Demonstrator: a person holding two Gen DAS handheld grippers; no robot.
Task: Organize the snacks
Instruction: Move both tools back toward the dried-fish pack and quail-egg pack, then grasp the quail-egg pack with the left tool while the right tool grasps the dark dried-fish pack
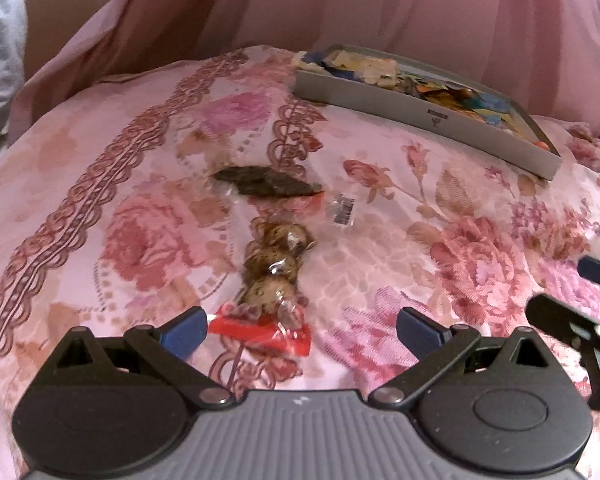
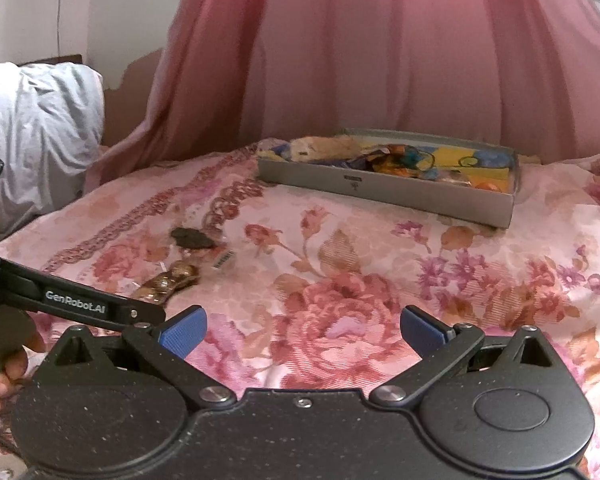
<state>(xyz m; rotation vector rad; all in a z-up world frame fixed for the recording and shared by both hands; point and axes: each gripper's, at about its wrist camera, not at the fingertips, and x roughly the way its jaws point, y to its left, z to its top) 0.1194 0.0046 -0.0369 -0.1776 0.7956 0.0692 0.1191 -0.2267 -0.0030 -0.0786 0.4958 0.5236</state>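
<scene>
A clear packet of brown speckled eggs with a red end (image 1: 274, 276) lies on the floral bedspread, just ahead of my left gripper (image 1: 302, 330), which is open and empty with the red end between its fingertips. Beyond it lies a dark flat snack packet (image 1: 266, 186). A grey box (image 1: 428, 118) holding several colourful snacks sits at the back right. In the right wrist view my right gripper (image 2: 303, 330) is open and empty over the bedspread. The egg packet (image 2: 168, 280) and dark packet (image 2: 192, 238) lie to its left, and the box (image 2: 388, 190) stands ahead.
A small barcode label (image 1: 343, 209) lies right of the packets. A pink curtain (image 2: 380, 60) hangs behind the bed. A white pillow (image 2: 32, 120) is at the far left. The left gripper's arm (image 2: 76, 304) reaches in at the left of the right wrist view.
</scene>
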